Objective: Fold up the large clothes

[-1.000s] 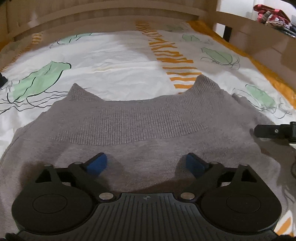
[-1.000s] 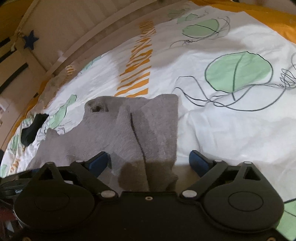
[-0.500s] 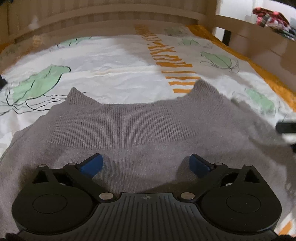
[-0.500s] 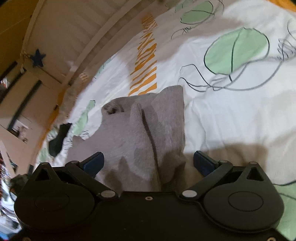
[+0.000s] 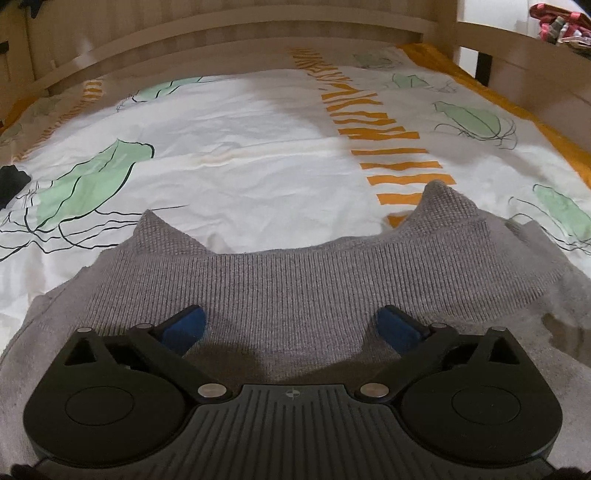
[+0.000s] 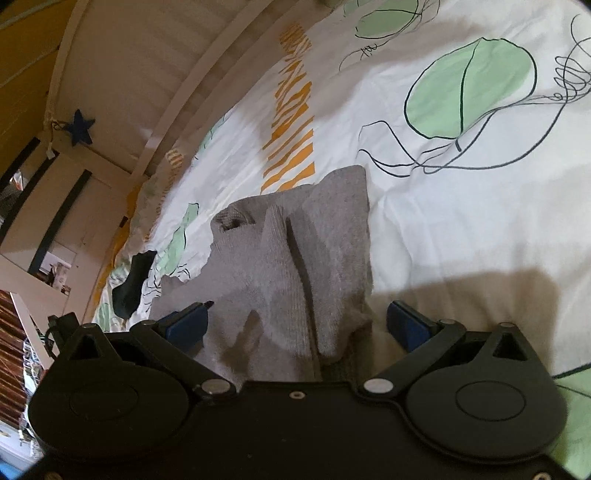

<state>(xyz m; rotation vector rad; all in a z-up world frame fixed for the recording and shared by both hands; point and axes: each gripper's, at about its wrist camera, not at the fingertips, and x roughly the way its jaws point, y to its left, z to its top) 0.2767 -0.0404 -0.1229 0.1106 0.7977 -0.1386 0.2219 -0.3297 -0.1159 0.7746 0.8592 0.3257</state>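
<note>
A grey knit sweater (image 5: 295, 288) lies flat on the bed, its wide ribbed band with two pointed corners facing the headboard. My left gripper (image 5: 291, 325) hovers low over the ribbed band, its jaws opening wide, and the blue pads grip nothing. In the right wrist view the sweater (image 6: 280, 266) shows a folded, bunched edge running up between the fingers. My right gripper (image 6: 297, 321) stands open astride that fold, its pads apart from the cloth.
The bedsheet (image 5: 258, 147) is white with green leaf shapes and orange stripes. A wooden headboard (image 5: 240, 40) and side rail (image 5: 517, 48) bound it. A small black item (image 6: 133, 280) lies at the sheet's left edge. Piled clothes (image 5: 557, 22) sit beyond the rail.
The left gripper has crept forward over the sweater towards the ribbed band, its fingers spreading a little. The right gripper's view has rolled, and that gripper has left the left wrist view.
</note>
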